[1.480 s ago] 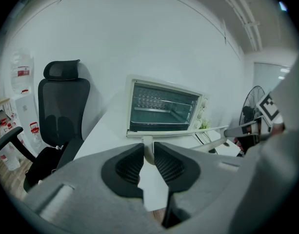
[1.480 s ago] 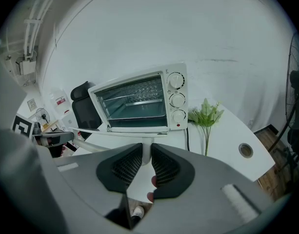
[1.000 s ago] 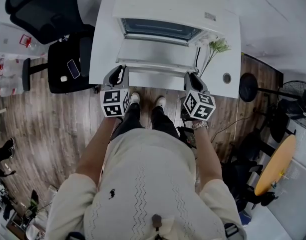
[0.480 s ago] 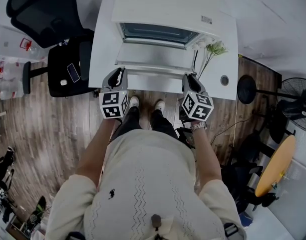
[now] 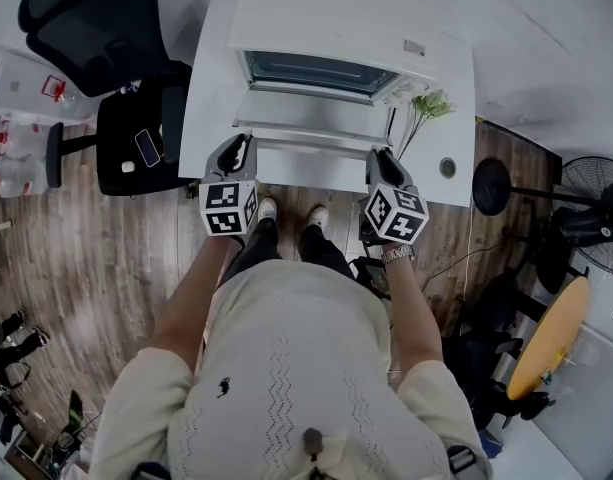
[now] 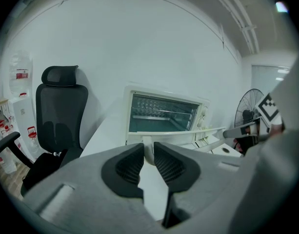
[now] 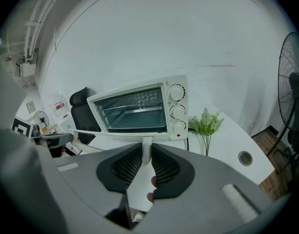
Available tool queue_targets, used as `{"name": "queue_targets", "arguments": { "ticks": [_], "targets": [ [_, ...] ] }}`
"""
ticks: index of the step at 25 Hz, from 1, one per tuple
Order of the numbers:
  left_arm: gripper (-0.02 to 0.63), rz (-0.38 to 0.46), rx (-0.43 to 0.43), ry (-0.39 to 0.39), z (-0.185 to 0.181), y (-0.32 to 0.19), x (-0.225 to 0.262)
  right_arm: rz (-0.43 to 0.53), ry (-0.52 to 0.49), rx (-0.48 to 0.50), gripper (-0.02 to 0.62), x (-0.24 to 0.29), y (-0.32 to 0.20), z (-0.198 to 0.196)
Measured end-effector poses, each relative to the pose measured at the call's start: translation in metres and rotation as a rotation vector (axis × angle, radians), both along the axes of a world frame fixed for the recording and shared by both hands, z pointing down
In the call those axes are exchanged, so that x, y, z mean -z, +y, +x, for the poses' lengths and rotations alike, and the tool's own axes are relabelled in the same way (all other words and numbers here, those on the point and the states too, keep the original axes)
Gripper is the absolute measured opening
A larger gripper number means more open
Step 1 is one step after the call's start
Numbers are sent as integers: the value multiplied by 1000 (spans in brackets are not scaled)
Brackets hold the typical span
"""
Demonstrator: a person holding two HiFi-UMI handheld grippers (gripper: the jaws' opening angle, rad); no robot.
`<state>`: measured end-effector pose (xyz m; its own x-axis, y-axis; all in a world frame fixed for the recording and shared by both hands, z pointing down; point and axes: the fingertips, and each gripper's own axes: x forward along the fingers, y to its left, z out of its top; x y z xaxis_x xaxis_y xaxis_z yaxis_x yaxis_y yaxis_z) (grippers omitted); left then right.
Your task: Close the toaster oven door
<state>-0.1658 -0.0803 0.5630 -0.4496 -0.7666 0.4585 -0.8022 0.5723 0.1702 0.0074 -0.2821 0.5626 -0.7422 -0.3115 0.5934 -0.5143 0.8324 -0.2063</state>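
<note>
A white toaster oven point(image 5: 336, 23) stands on a white desk point(image 5: 201, 88) with its glass door point(image 5: 311, 108) folded down flat towards me. The door's white handle bar point(image 5: 306, 144) runs along its near edge. My left gripper point(image 5: 236, 150) is shut on the handle's left post point(image 6: 148, 149). My right gripper point(image 5: 380, 158) is shut on the right post point(image 7: 146, 150). In both gripper views the dark ribbed pads press on the white post. The oven's empty cavity and wire rack point(image 7: 134, 108) show behind the door, with three knobs point(image 7: 178, 111) on its right.
A small green plant point(image 5: 432, 105) and a cable hole point(image 5: 447, 167) sit on the desk right of the oven. A black office chair point(image 5: 106, 48) with a phone point(image 5: 146, 141) on its seat stands at the left. A floor fan point(image 5: 591, 218) and a round wooden table point(image 5: 551, 333) stand at the right.
The head view has shifted slightly. Both grippers stay on the handle and the door lies as before.
</note>
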Motion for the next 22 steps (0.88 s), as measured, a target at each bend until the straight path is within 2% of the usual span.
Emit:
{"name": "queue_targets", "arguments": {
  "ticks": [22],
  "targets": [
    [67, 34, -9, -20, -14, -13, 18, 14, 5, 15, 78, 17, -13, -15]
  ]
}}
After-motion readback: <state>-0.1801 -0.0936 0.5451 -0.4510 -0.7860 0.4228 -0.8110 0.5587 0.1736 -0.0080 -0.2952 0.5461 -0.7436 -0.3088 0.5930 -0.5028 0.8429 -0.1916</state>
